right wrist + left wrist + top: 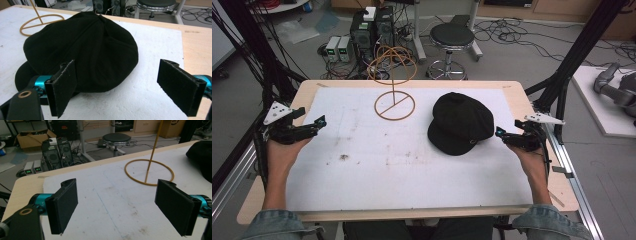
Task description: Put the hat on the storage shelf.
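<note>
No boxes or trays on the table point(272, 200) itself; it just carries a white mat point(412, 165), and what sits on that is a black cap point(461, 123) and a thin yellow wire stand point(394, 102). Off the table, upper left of the left gripper view, there's an open cardboard box point(32, 138) on the floor, can't make out what's in it.

The cap sits right of centre in the high view, flat on the mat, crown up. Its brim sticks out toward the lower left of that frame, so its long axis runs diagonally from lower left to upper right. In the right gripper view it takes up the middle and left, and the brim edge at the lower left is partly hidden behind the near jaw. Cap details are hard to read, it's all one black blob.

The stand's ring base lies flat on the mat, upper centre in the high view, with a stem rising to a loop. In the left gripper view the stem is cut off by the top edge.

Right gripper point(507, 134) hovers just beside the cap's right edge, jaws spread wide, nothing in them. Left gripper point(314, 125) is at the left side of the mat, well apart from the cap, jaws also wide and empty.
</note>
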`<state>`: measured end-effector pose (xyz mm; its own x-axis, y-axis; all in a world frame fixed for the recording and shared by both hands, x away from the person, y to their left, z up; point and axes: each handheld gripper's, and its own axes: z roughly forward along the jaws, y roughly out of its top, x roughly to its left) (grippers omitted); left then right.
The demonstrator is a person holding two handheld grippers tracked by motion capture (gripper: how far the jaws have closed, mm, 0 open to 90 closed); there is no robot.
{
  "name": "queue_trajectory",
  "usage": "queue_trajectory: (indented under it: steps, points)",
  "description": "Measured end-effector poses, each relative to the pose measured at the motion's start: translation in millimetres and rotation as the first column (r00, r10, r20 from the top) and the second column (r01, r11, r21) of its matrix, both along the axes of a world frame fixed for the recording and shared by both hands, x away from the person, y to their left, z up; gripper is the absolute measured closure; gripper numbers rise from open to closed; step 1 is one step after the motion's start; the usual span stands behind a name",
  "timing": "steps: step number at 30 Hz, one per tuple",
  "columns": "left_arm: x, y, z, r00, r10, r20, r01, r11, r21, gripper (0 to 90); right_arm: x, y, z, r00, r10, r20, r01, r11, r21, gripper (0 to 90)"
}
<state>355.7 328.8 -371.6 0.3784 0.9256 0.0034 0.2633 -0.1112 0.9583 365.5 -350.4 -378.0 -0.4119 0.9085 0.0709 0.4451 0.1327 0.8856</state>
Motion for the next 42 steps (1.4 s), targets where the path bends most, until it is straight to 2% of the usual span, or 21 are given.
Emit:
queue_trajectory:
  steps: [10,14,24,31,42]
  points:
    - [-0.2,-0.6,0.6,1.0000,-0.006,-0.001,0.006,1.0000,-0.004,18.8,0.7,4.4,1.3,1.0000,-0.001,0.005,0.001,0.9998,0.021,16.4]
    - [-0.3,-1.0,1.2,1.0000,-0.009,0.001,0.009,1.0000,-0.002,18.8,6.2,8.2,1.9,1.0000,0.005,0.006,-0.005,0.9996,0.028,16.4]
    - [0.4,-1.7,0.5,0.9999,-0.011,-0.002,0.011,0.9999,0.000,18.8,36.6,32.2,13.8,0.9993,0.020,0.032,-0.021,0.9991,0.037,16.4]
    - [0.4,-0.8,0.5,0.9999,-0.012,-0.005,0.012,0.9999,0.002,18.8,52.6,45.4,11.7,0.9993,0.022,0.030,-0.023,0.9990,0.039,16.9]
    - [1.1,-2.0,-0.5,0.9999,-0.010,-0.007,0.010,0.9999,0.003,18.9,69.5,53.2,9.0,0.9996,0.011,0.024,-0.012,0.9990,0.044,17.2]
